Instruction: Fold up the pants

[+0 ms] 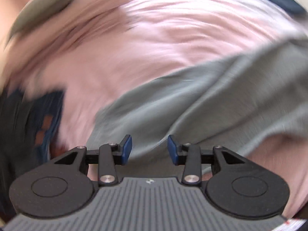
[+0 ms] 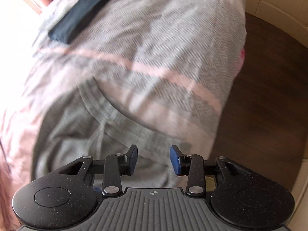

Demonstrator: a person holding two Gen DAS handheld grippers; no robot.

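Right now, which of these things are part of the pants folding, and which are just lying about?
Part of the job:
grey pants
left gripper, open, nothing between the pads
right gripper, open, nothing between the pads

Just lying about:
dark folded cloth
pink sheet
herringbone blanket

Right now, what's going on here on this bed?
A person is folding grey pants on a bed with a pink cover, using a handheld gripper in each hand. Both the left gripper and the right gripper hang open over the grey fabric with nothing between their pads. A dark folded garment already lies further up the bed on a striped blanket.
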